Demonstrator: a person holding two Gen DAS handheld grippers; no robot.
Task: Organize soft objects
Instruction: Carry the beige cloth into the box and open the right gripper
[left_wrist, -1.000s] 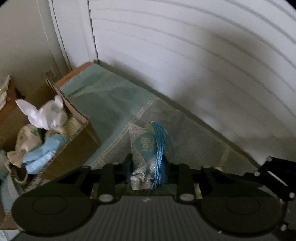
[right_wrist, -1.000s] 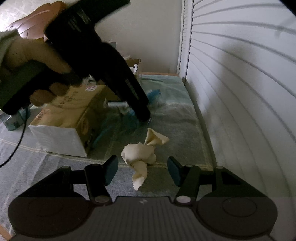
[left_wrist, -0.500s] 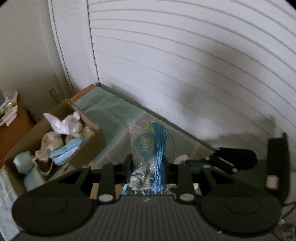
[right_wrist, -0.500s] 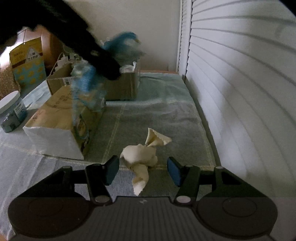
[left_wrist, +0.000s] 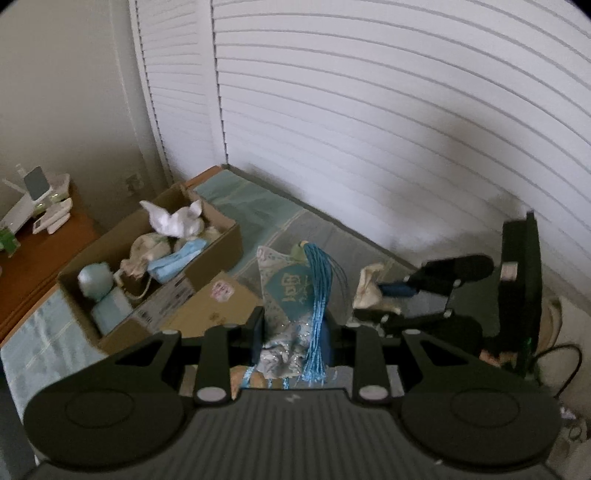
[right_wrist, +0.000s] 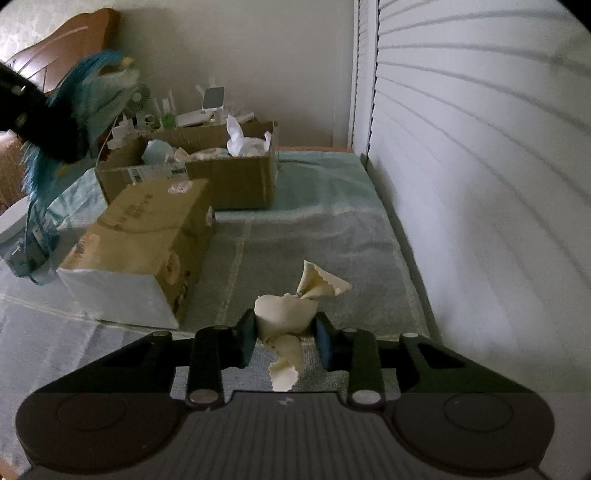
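Note:
My left gripper (left_wrist: 293, 332) is shut on a teal patterned pouch (left_wrist: 286, 291) with a blue tassel (left_wrist: 319, 295), held in the air above the table. It also shows at the upper left of the right wrist view (right_wrist: 92, 96). My right gripper (right_wrist: 285, 334) is shut on a knotted cream cloth (right_wrist: 286, 314) just above the grey table mat (right_wrist: 332, 236). The cream cloth and right gripper show in the left wrist view (left_wrist: 369, 288). An open cardboard box (left_wrist: 221, 251) holds several soft things, among them a white cloth (left_wrist: 173, 221).
A closed cardboard carton (right_wrist: 147, 236) lies in front of the open box (right_wrist: 236, 177). A white slatted shutter (right_wrist: 480, 147) runs along the right. A wooden side table (left_wrist: 33, 254) with small devices stands behind the box.
My left gripper has risen higher with the pouch, away from the mat. My right gripper has closed on the cream cloth, which was lying between open fingers.

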